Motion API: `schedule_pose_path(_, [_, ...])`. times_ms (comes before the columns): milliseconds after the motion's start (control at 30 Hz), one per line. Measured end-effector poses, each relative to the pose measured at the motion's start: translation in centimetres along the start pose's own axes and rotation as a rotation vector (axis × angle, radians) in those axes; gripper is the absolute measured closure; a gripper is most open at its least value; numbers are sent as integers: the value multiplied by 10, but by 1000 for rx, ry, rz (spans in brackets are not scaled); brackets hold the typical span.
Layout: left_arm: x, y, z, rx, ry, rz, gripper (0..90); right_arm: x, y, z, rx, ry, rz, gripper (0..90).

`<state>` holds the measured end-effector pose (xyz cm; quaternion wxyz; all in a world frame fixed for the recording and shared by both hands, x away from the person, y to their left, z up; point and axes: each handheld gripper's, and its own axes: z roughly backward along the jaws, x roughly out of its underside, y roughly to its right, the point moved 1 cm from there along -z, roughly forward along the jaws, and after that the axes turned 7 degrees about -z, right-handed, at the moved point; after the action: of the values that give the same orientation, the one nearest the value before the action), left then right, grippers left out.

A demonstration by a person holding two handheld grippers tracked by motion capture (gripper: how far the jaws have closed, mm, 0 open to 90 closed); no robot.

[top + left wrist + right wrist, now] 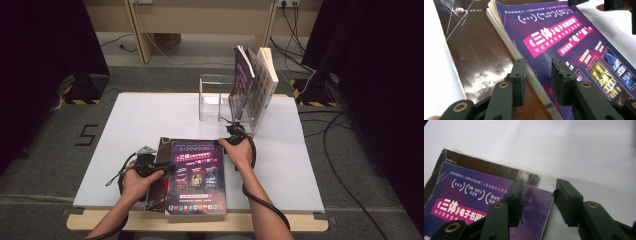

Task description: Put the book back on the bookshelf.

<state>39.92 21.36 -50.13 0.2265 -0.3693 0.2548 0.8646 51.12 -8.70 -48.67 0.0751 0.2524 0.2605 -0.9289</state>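
Note:
A purple paperback [197, 175] lies flat near the front of the white board, stacked on a dark brown book [156, 192]. My left gripper [169, 167] is at the purple book's left side. In the left gripper view its jaws [537, 66] stand open astride the page edge, one over the brown book [479, 50] and one over the purple cover [574, 37]. My right gripper [227, 137] is at the book's far right corner. Its jaws [539, 186] are open too, one above the purple cover [474, 200] and one above the bare board. The brown book [486, 167] peeks out beyond.
A clear acrylic stand [212, 97] sits at the back of the white board [150, 115], with a few books [255, 85] leaning upright at its right. The wooden table edge [100, 220] runs along the front. Cables trail from both grippers.

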Motion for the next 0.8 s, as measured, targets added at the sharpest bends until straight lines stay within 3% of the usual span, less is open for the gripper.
schedule_pose_path(167, [1,2,0,-17,3,-6,648,4,0,0,-4,29,3,586])
schedule_pose_path(233, [1,3,0,-23,6,-5,650,6,1,1,-7,39,-19,601])
schedule_pose_path(300, [2,2,0,-23,13,-3,653,8,4,2,-29,40,-54,613])
schedule_pose_path(400, [3,3,0,-24,17,-4,655,9,10,4,-104,30,-126,625])
schedule_pose_path(467, [3,2,0,-24,19,-4,655,6,13,3,-118,4,-119,627])
schedule_pose_path(533, [3,3,0,-24,17,-4,656,1,10,3,-98,-15,-74,612])
schedule_pose_path(600, [3,2,0,-25,20,-2,656,1,6,3,-67,-24,-65,608])
schedule_pose_path(667, [3,2,0,-25,20,-2,657,3,6,4,-66,-6,-91,620])
schedule_pose_path(800, [3,2,0,-28,21,2,668,10,11,11,-111,20,-147,648])
